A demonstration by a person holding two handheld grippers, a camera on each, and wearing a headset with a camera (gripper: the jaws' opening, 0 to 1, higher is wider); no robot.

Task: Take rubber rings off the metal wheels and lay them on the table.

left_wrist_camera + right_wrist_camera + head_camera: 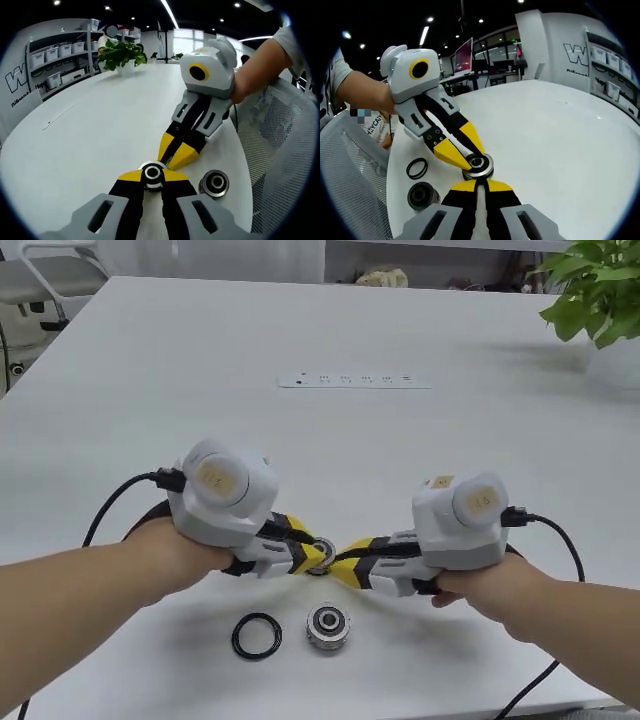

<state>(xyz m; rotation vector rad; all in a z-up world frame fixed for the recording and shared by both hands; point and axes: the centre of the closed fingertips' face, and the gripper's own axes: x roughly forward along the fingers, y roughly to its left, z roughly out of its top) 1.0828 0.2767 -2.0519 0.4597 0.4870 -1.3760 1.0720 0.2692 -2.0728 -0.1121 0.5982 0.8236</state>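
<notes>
Head view, bottom centre, nearest: 1 loose rubber ring is laid flat on the white table. Just right of it, not touching, 1 free wheel is seen lying flat.

Just above these, 2 grippers are held tip to tip at a 2nd wheel, the held wheel, slightly below frame centre. The left gripper is seen left of centre. In the left gripper view its jaws are clamped on the held wheel, one jaw each side, w/ the wheel's face turned to the camera. The right gripper is seen right of centre. In the right gripper view its jaws are pressed nearly together, tips at the held wheel's dark rim. Whether rubber is pinched between them can't be told.

Count: 2 wheels, 1 ring off.

Further up, centre: 1 power strip is laid flat. Top right corner: 1 potted plant.
</notes>
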